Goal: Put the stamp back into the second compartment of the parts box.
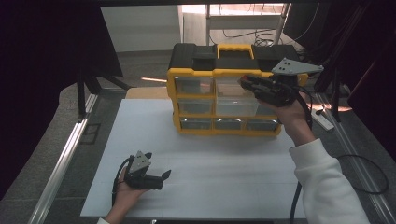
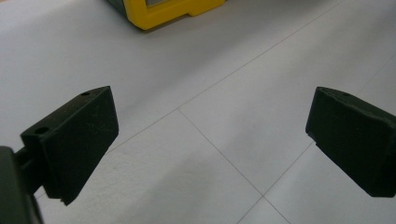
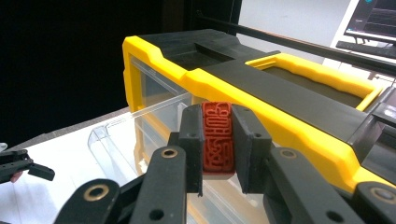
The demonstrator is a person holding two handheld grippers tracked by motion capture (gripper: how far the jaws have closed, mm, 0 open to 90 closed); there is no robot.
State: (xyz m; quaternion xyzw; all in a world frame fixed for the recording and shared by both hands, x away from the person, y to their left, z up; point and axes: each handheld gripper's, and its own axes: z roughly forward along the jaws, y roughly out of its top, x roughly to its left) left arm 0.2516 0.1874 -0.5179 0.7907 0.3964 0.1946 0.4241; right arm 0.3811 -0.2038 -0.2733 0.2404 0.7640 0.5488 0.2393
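A yellow and black drawer organizer (image 1: 196,72) stands at the back of the white table (image 1: 210,168). Its clear upper right drawer (image 1: 236,103) is pulled out toward me. My right gripper (image 1: 246,84) hovers just above that open drawer (image 3: 109,135), in front of the organizer's yellow top rim (image 3: 261,109). It is shut on a red carved stamp block (image 3: 217,137), which is upright between the pads. My left gripper (image 1: 163,176) rests low at the near left of the table. In the left gripper view its jaws stand wide apart, open over bare table (image 2: 210,135).
Several other clear drawers (image 1: 196,106) in the organizer are closed. A yellow carry handle (image 3: 317,74) lies on the black lid. A metal rail (image 1: 60,158) runs along the table's left side. A power strip (image 1: 323,120) and cables lie to the right.
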